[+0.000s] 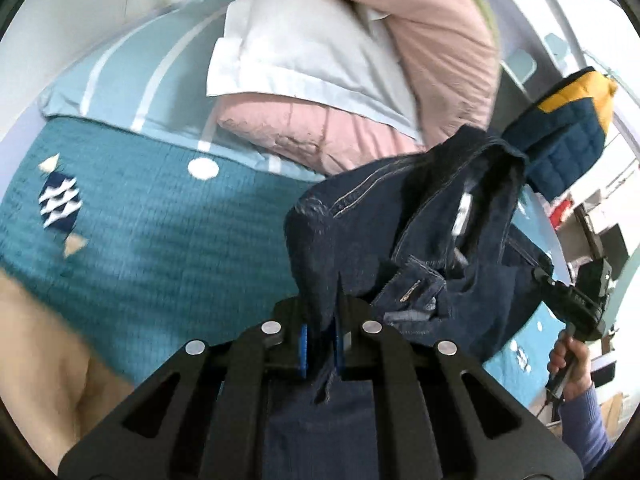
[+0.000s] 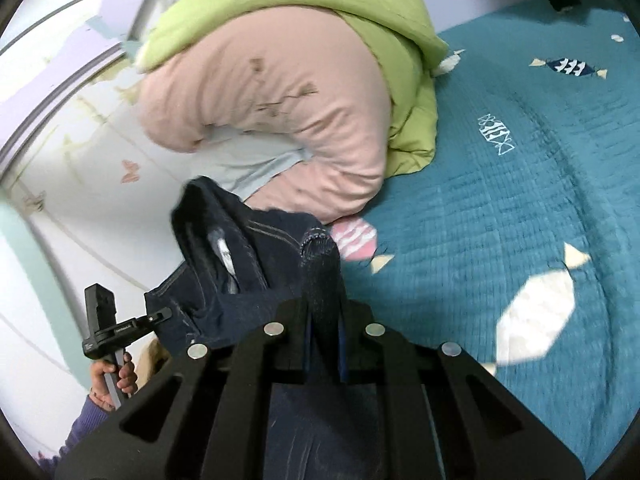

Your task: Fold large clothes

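Jeans [image 1: 400, 240] hang bunched between your two grippers above the teal bedspread [image 1: 160, 240], waistband opening facing up and ahead of the fingers, the length stretched from one tool to the other. Your left gripper [image 1: 320, 344] is clamped on a denim fold; your right gripper [image 2: 324, 344] pinches another. Pink bedding [image 2: 300, 120] lies beyond.

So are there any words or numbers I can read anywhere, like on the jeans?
None can be read.
White tag inside the dark blue denim jeans: print too blurred.
Black camera mount on the other handle: small white lettering, too tiny to make out.
Teal quilted bedspread: only fish pictures, no words.
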{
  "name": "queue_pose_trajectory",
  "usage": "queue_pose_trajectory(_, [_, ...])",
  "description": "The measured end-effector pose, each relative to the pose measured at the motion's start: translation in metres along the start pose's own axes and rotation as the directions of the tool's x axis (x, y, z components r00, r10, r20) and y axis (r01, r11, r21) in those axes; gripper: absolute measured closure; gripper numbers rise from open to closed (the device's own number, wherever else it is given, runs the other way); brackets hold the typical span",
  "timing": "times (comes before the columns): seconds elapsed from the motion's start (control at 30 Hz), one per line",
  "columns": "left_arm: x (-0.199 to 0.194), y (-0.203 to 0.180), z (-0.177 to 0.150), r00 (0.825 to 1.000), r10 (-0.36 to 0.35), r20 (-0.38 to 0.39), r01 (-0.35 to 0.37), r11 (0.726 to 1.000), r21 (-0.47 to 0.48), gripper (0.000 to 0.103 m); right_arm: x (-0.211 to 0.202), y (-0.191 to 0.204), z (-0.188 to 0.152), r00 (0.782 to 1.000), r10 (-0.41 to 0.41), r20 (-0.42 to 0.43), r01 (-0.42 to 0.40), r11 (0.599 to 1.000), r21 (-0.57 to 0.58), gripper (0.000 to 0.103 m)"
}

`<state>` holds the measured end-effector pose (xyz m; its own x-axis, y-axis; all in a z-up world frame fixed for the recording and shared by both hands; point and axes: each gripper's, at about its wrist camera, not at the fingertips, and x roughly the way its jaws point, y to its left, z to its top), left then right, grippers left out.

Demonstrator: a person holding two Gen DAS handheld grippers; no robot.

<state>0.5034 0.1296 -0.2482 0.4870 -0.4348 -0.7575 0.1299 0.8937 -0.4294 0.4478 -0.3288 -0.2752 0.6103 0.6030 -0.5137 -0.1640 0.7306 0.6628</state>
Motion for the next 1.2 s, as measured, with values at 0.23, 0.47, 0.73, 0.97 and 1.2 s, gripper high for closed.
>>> queue_pose_trajectory(0.23, [-0.067,-0.007,-0.077,0.999,0.0,-0.047,0.004,0.996,0.086,0.095,-0.071,0.025,-0.07,0.997,-0.01,-0.074,0.003,0.996,-0.086,0.094])
queue_pose_trajectory(0.47, [-0.086,0.01,-0.176,0.986,0.018,-0.168,-0.001,0.995,0.104,0.092,-0.099,0.02,-0.167,0.963,-0.112,-0.247,0.076,0.986,-0.15,0.093])
queue_pose_trajectory(0.73, [-0.079,0.022,-0.248,0.959,0.082,-0.27,-0.045,0.989,0.139,0.083,-0.098,0.007,-0.253,0.876,-0.291,-0.384,0.217,0.95,-0.225,0.083])
queue_pose_trajectory(0.97, [-0.125,0.033,-0.254,0.962,0.12,-0.244,-0.084,0.984,0.155,0.071,-0.131,0.024,-0.238,0.85,-0.386,-0.358,0.291,0.911,-0.291,0.049])
queue_pose_trajectory(1.2, [-0.151,0.017,-0.236,0.99,0.036,-0.134,-0.021,0.994,0.109,0.052,-0.141,0.045,-0.212,0.919,-0.241,-0.311,0.19,0.964,-0.185,0.071])
